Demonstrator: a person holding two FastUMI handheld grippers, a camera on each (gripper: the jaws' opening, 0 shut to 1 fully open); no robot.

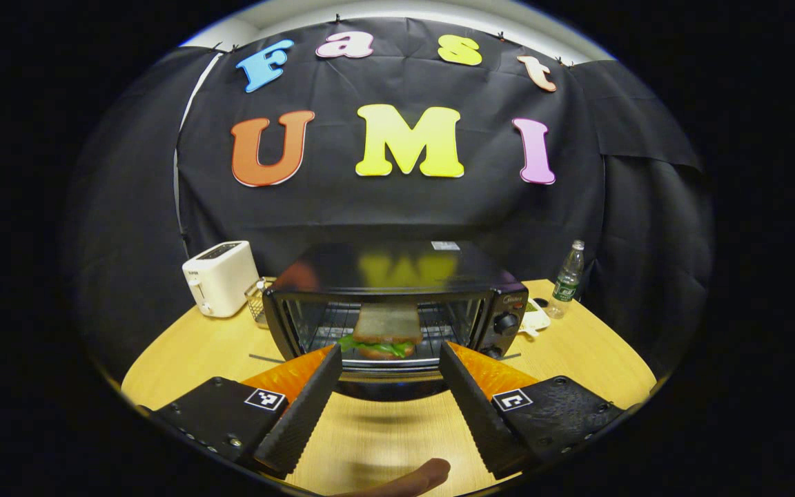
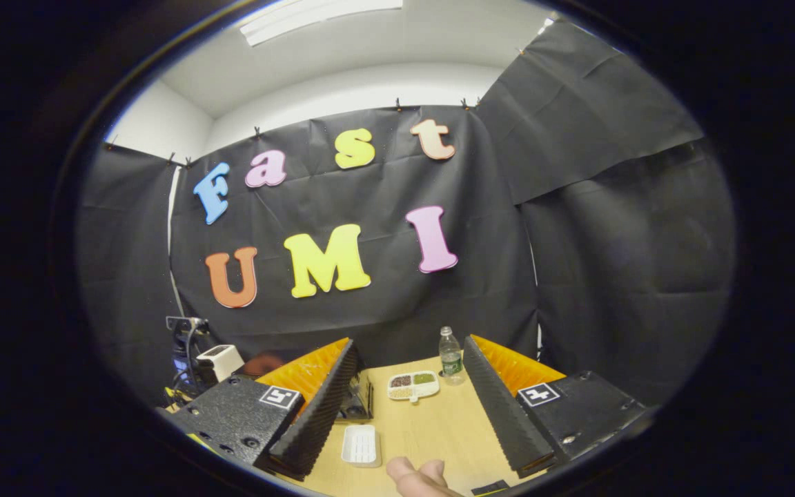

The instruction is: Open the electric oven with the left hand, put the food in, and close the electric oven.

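A: What's sitting on the desk (image 1: 577, 359) at the back left?
B: A white toaster (image 1: 220, 277), with a wire basket (image 1: 257, 301) just beside it.
A: And at the far right?
B: A water bottle (image 1: 568, 278) is standing upright near a divided snack dish (image 2: 413, 385). A white ridged tray (image 2: 360, 445) is lying nearer, apart from both.

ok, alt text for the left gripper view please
A sandwich sits on the rack inside the electric oven, seen through the front between the open fingers of the left tool. The oven stands on a round wooden table, with a white toaster to its left and a water bottle to its right.
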